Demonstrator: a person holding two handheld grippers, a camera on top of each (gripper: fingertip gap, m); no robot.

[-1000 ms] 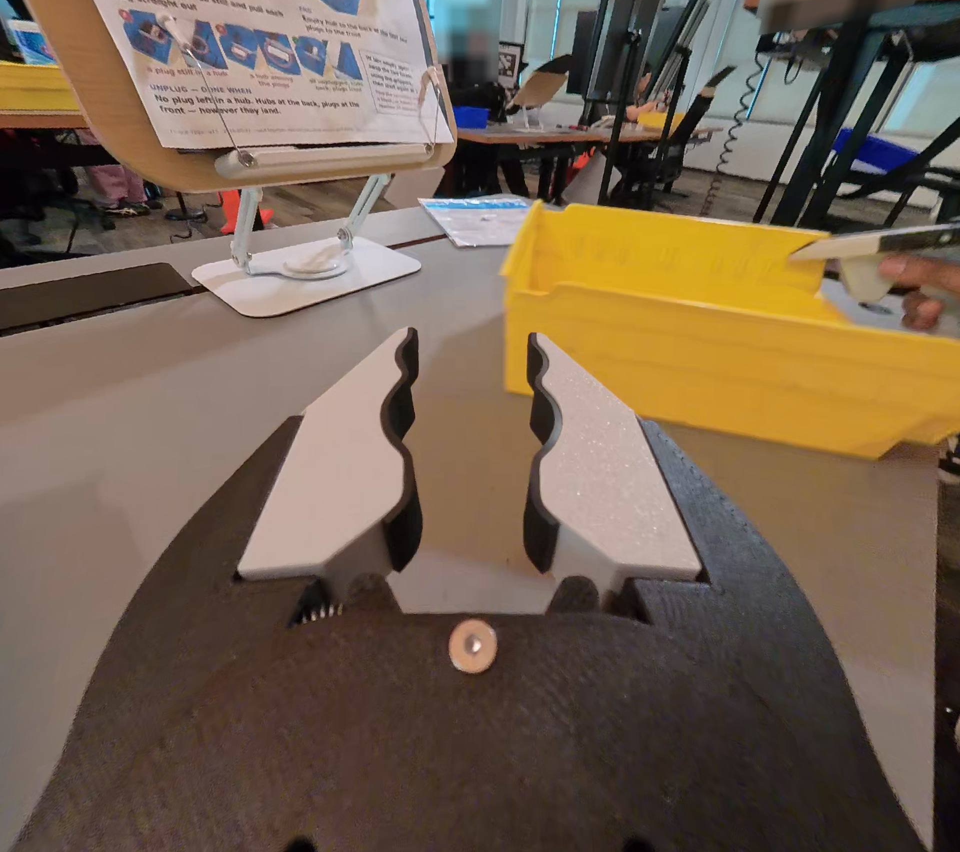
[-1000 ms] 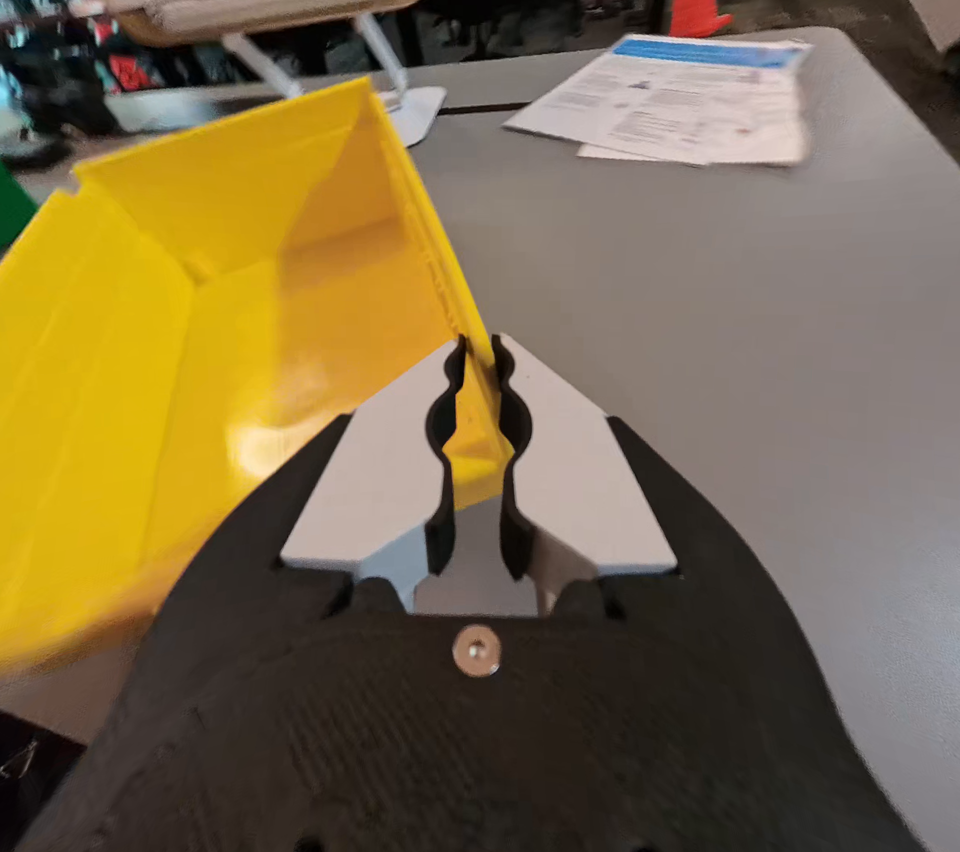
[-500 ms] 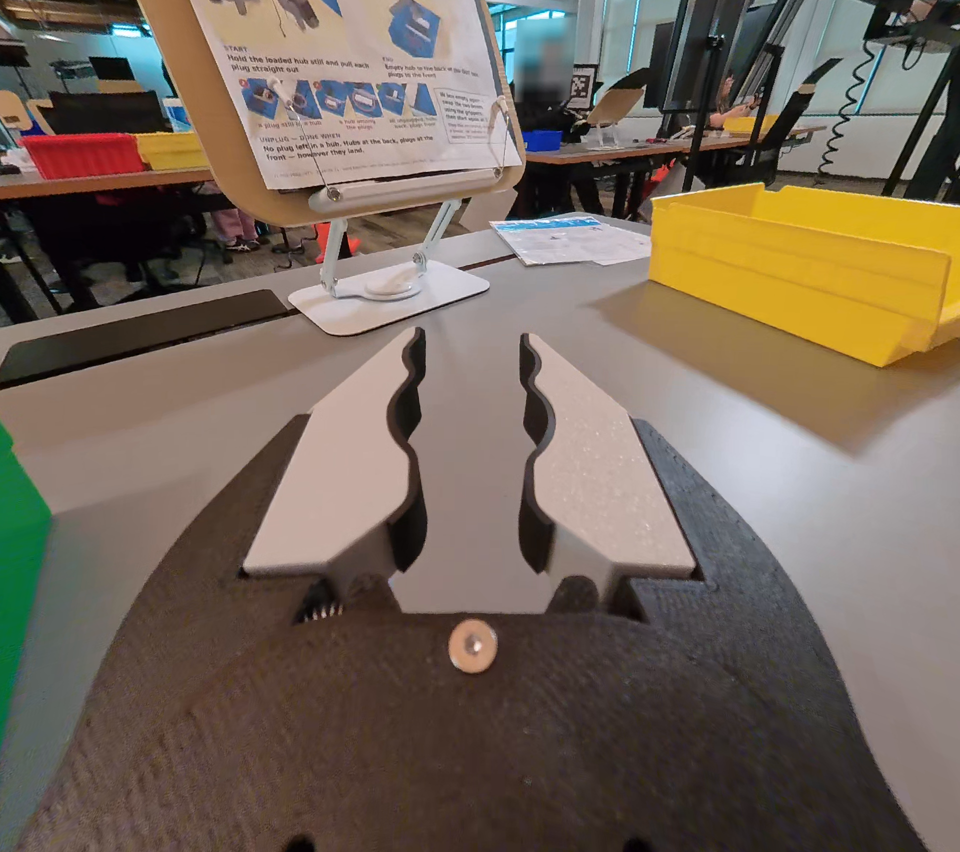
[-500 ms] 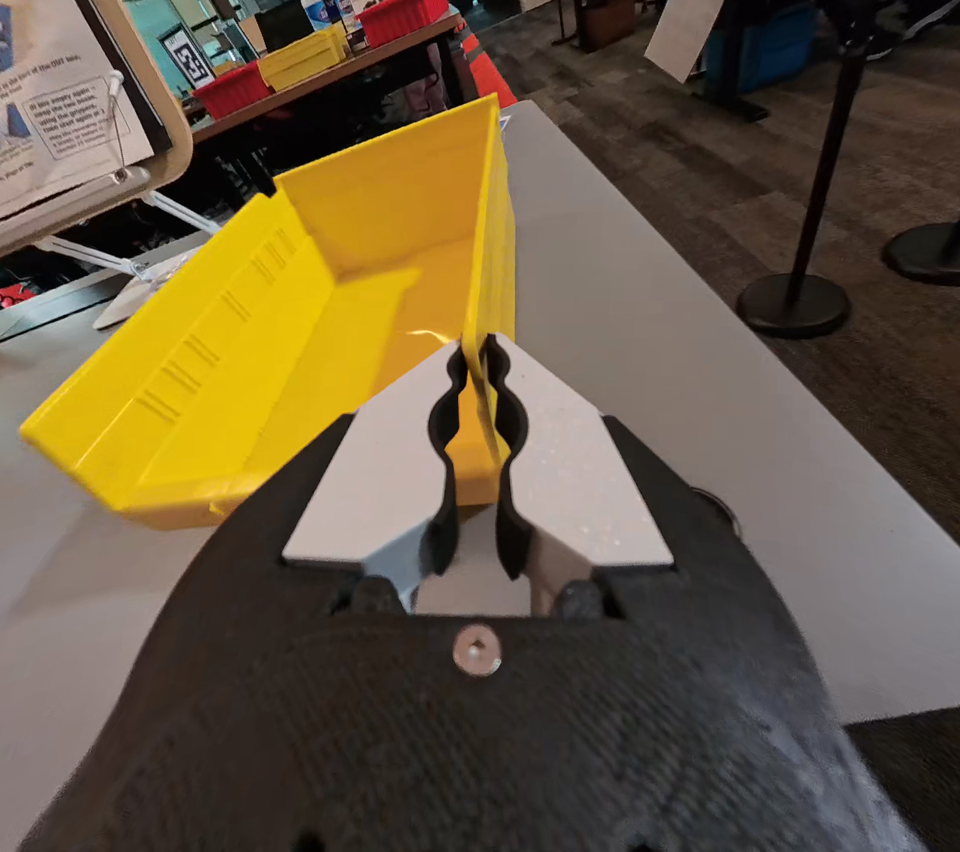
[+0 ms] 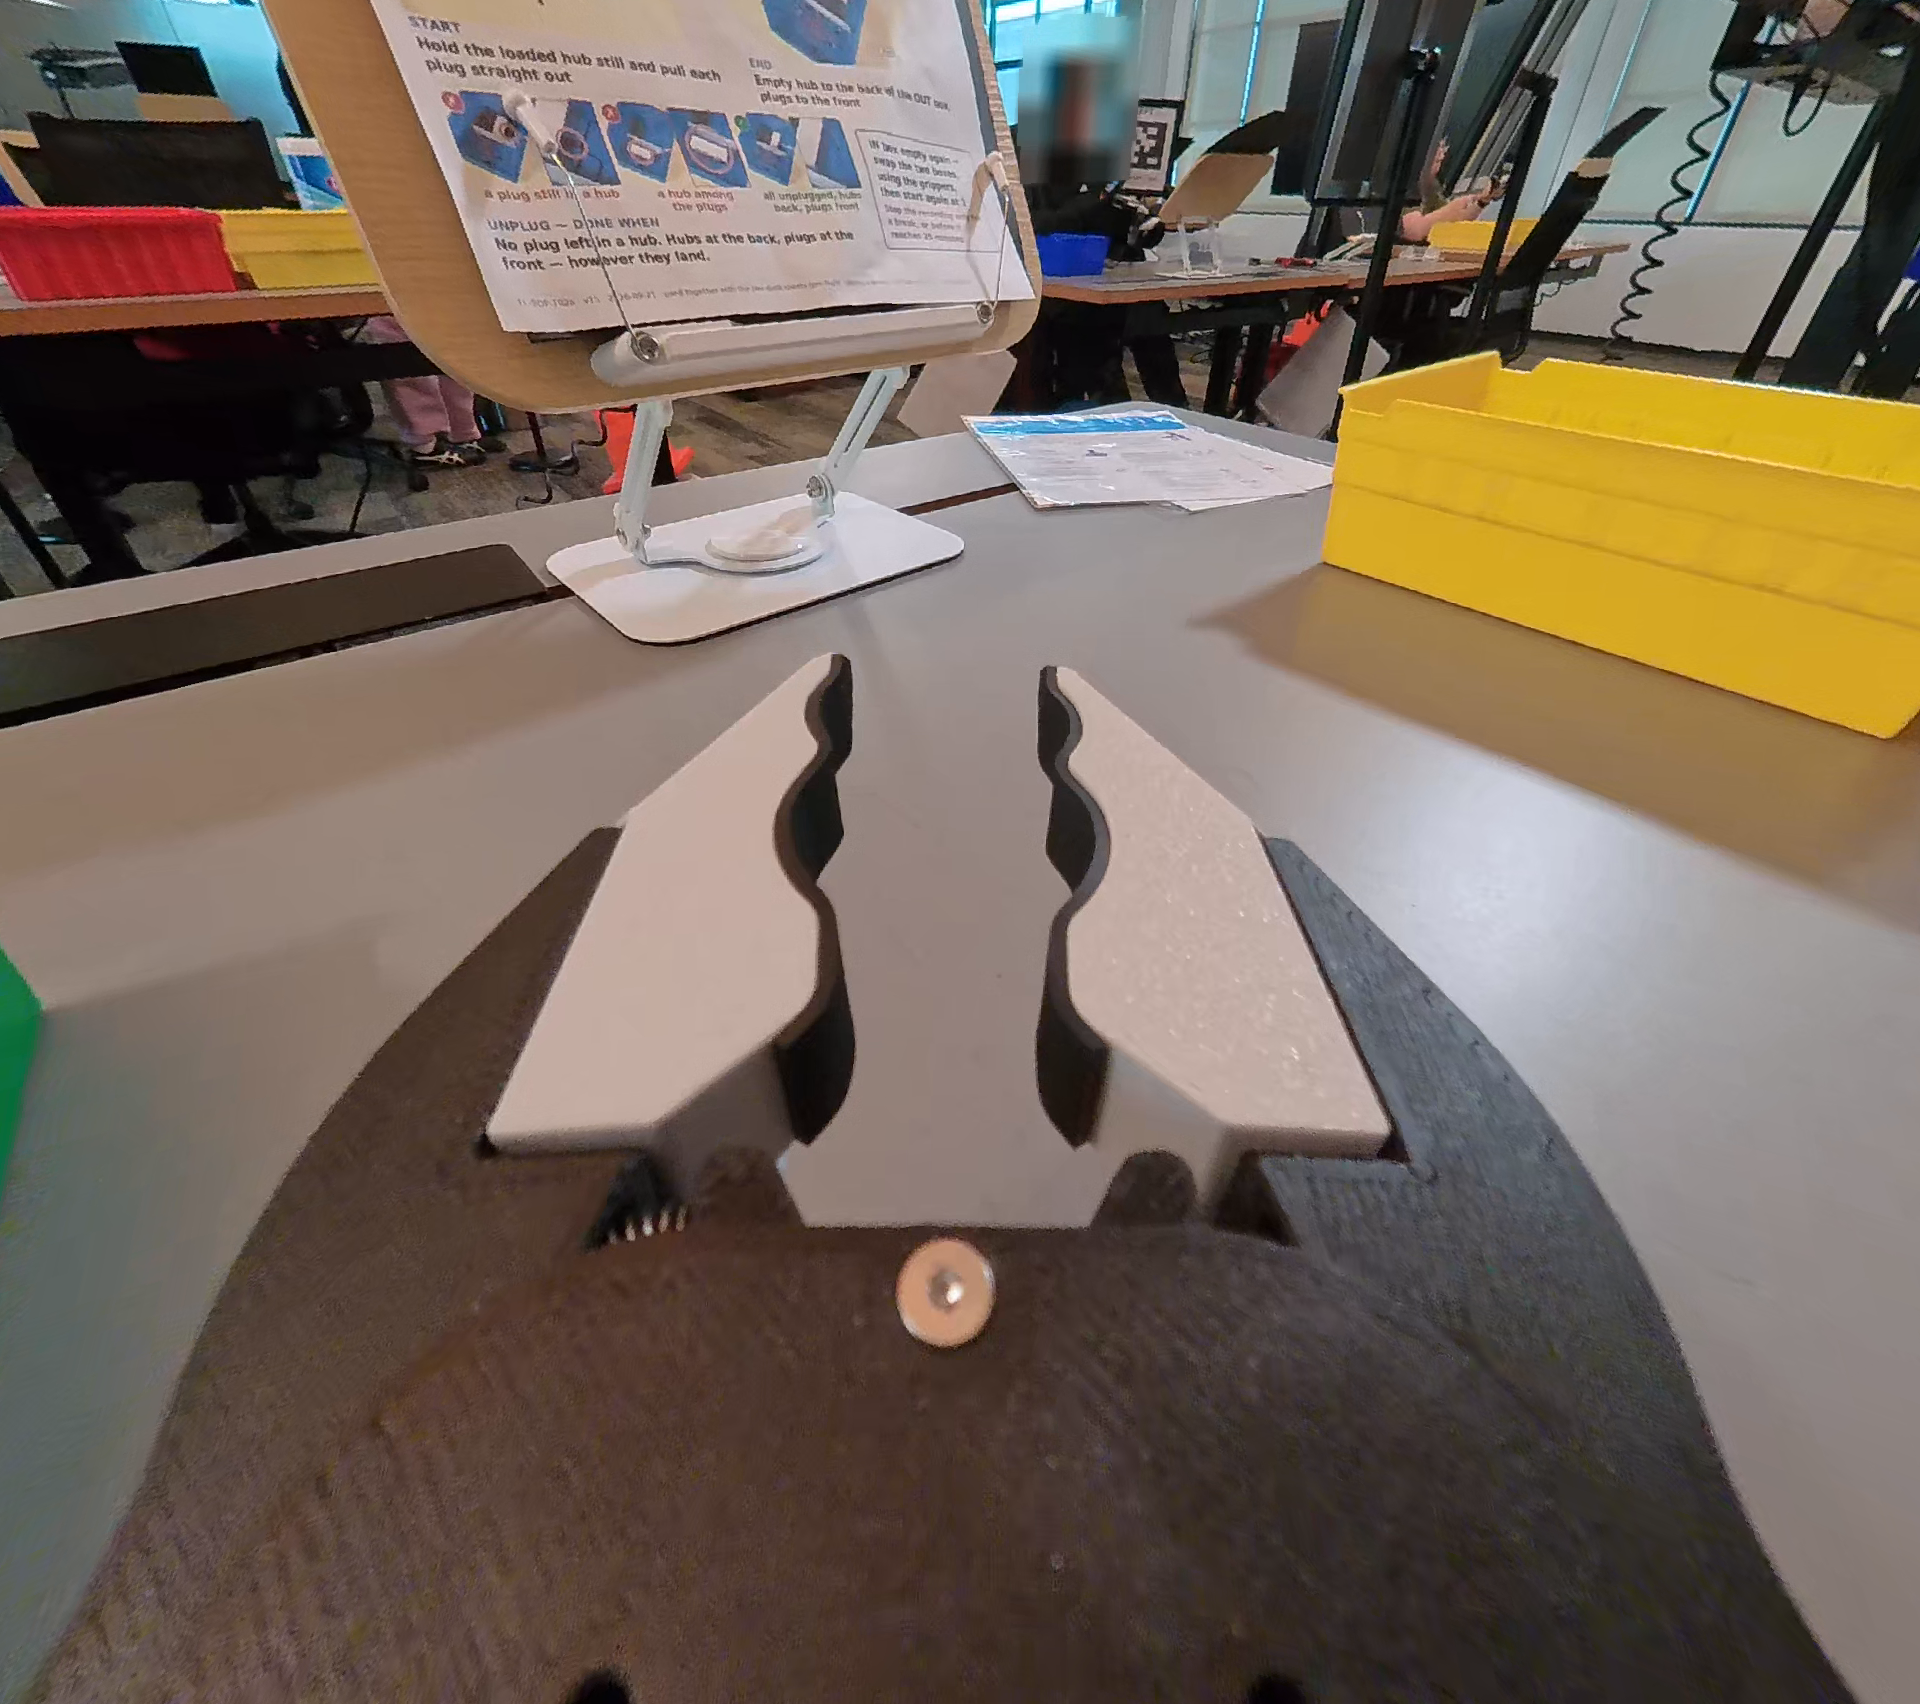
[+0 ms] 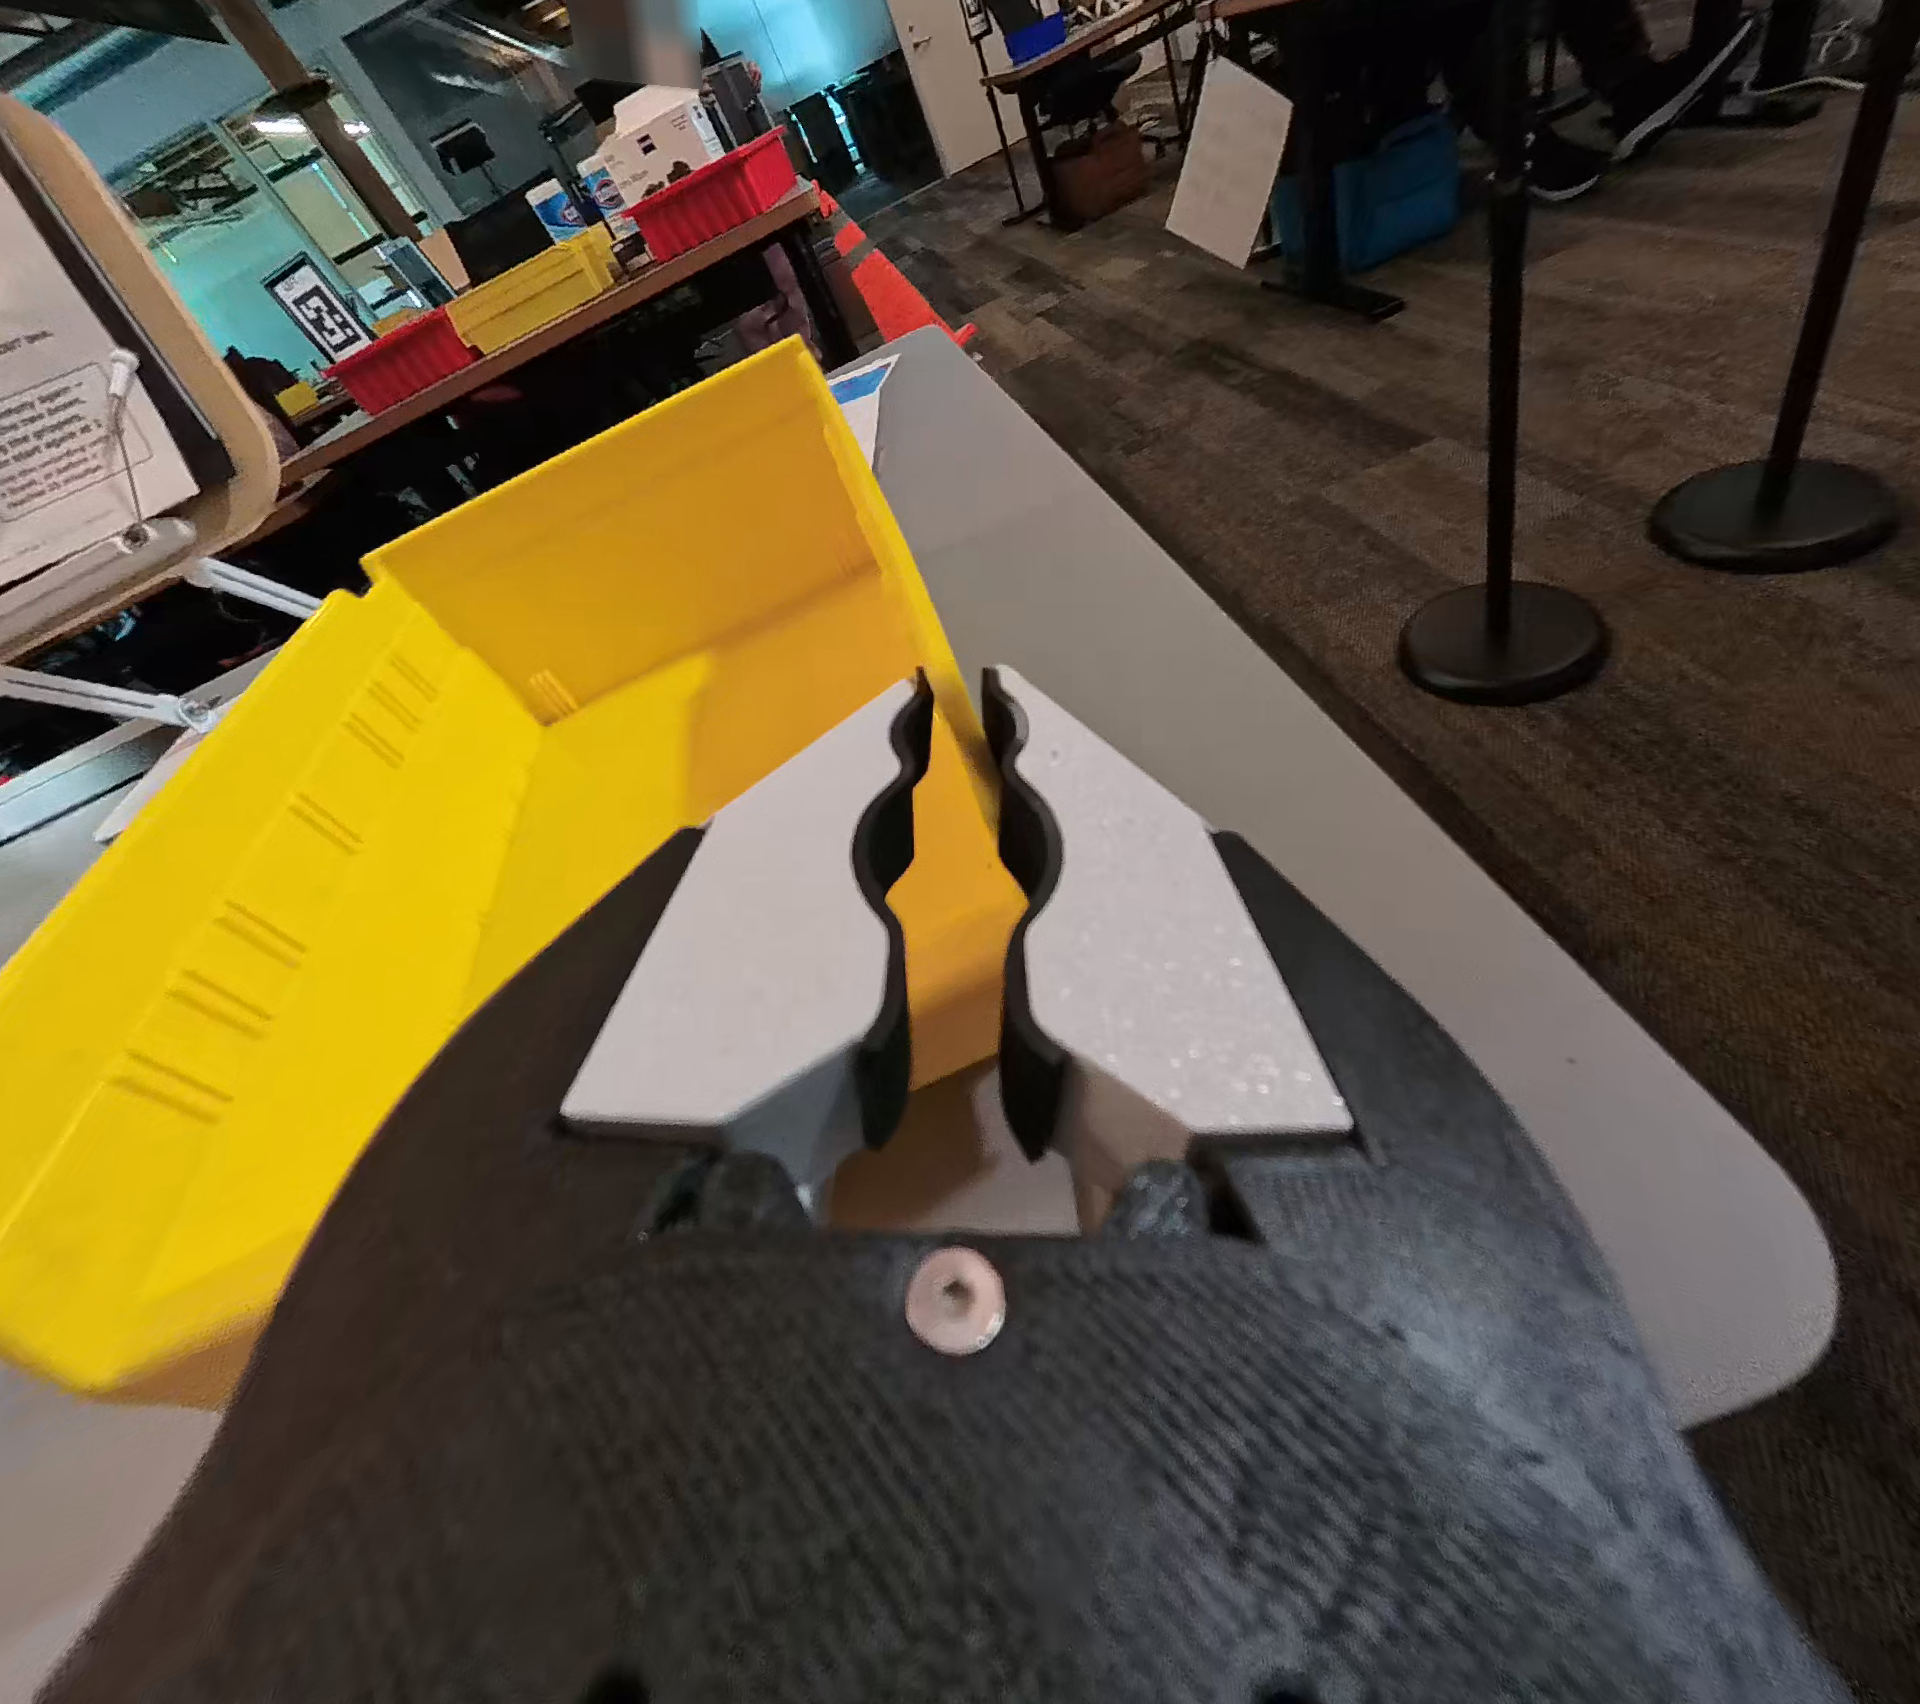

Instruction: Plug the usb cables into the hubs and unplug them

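Note:
No USB hub or cable shows in either view. My left gripper (image 5: pixel 943 688) is open and empty, low over the grey table (image 5: pixel 312 802). My right gripper (image 6: pixel 956 688) is shut on the right-hand side wall of an empty yellow bin (image 6: pixel 416 823), one finger inside and one outside. The bin rests on the table near its right edge. It also shows in the left wrist view (image 5: pixel 1621 532), at the far right.
A stand holding an instruction sheet (image 5: pixel 665 96) is at the table's back, with loose papers (image 5: pixel 1132 459) to its right. A green corner (image 5: pixel 16 1052) shows at the left. The table's right edge (image 6: pixel 1455 979) drops to carpet with black stanchions (image 6: pixel 1496 636).
My right gripper carried the yellow bin from the table's middle to the right side and set it down. Its jaws look slightly wider. My left gripper's view swung left and steadied.

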